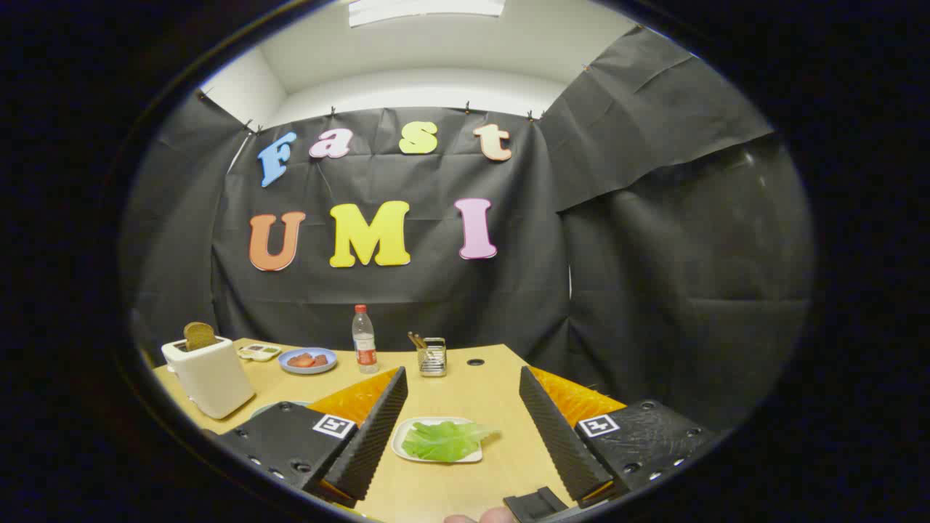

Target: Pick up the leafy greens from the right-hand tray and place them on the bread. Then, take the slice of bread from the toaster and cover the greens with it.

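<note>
The leafy greens (445,440) lie on a small white tray (401,442) on the wooden table, between my two fingers and slightly nearer the left one. My gripper (463,388) is open, held above the table, and nothing is between its fingers but air. A white toaster (208,375) stands beyond the left finger, with a brown slice of bread (199,335) sticking up out of its slot. A sliver of a pale plate (270,407) peeks out behind the left finger; what lies on it is hidden.
Further back stand a blue plate with red slices (308,360), a small white dish (259,352), a clear bottle with a red cap (364,340) and a wire holder with sticks (431,356). The table edge runs off behind the right finger.
</note>
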The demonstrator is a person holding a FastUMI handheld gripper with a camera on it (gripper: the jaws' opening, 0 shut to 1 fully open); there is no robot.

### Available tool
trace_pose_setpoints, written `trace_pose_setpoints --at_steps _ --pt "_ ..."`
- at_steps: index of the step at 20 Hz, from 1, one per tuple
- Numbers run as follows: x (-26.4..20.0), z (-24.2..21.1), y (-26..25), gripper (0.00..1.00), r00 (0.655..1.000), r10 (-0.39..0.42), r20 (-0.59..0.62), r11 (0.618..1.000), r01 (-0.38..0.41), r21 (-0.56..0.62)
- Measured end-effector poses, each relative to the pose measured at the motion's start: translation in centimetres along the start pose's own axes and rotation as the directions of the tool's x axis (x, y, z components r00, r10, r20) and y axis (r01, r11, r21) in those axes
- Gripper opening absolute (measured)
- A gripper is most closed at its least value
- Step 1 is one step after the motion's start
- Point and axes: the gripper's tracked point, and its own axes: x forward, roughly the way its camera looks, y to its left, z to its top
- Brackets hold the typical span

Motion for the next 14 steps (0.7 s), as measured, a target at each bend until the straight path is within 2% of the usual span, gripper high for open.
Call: trace_pose_setpoints --at_steps 5,14 --pt "0.0 -0.3 -0.6 0.95 0.999 -0.028 -0.017 0.999 0.028 -0.019" --pt "0.5 -1.6 -0.1 0.95 0.998 -0.012 -0.061 0.999 0.01 -0.031"
